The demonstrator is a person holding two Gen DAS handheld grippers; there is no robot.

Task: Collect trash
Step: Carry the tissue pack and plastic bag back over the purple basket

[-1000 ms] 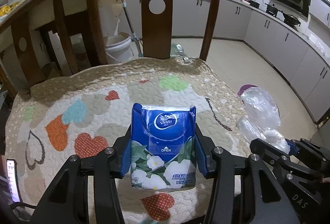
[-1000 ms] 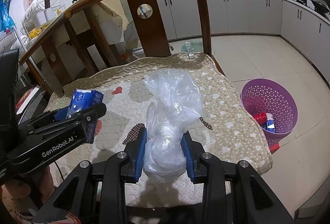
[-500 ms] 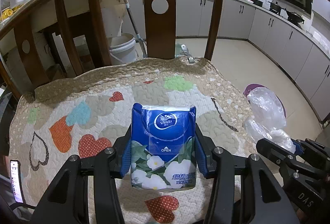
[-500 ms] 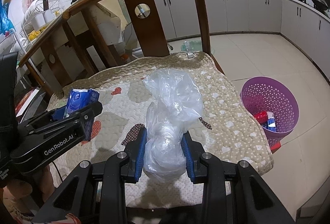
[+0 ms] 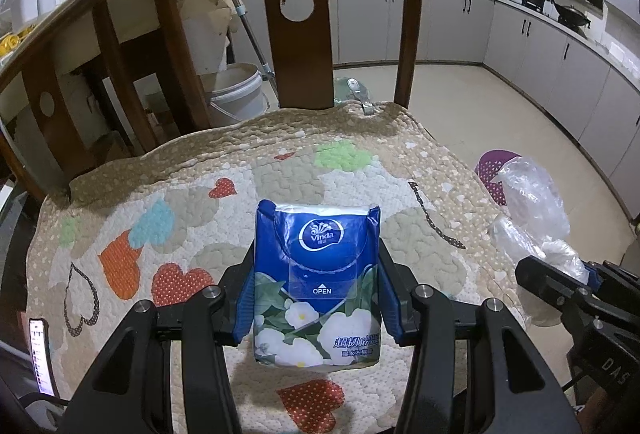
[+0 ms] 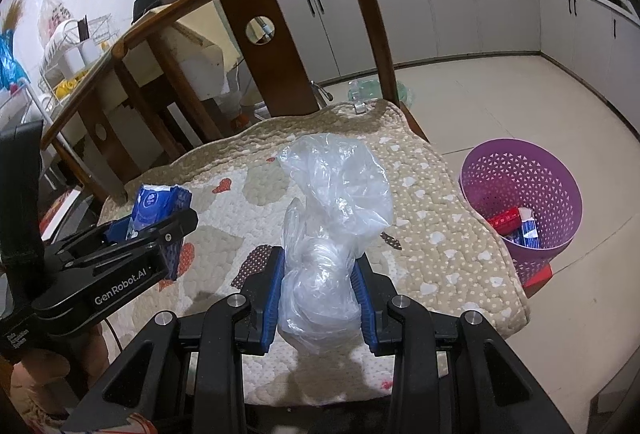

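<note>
A blue Vinda tissue pack with white flowers stands between the blue pads of my left gripper, which is shut on it above the quilted chair cushion. A crumpled clear plastic bag is pinched in my right gripper, held over the cushion. In the left wrist view the plastic bag and right gripper show at the right. The right wrist view has the left gripper with the tissue pack at its left.
A purple perforated basket stands on the floor right of the chair, with red and blue packets inside. The wooden chair back rises behind the cushion. A white bucket sits beyond it; grey kitchen cabinets line the far wall.
Both grippers keep their hold. The views have shifted only slightly; nothing was picked up or let go.
</note>
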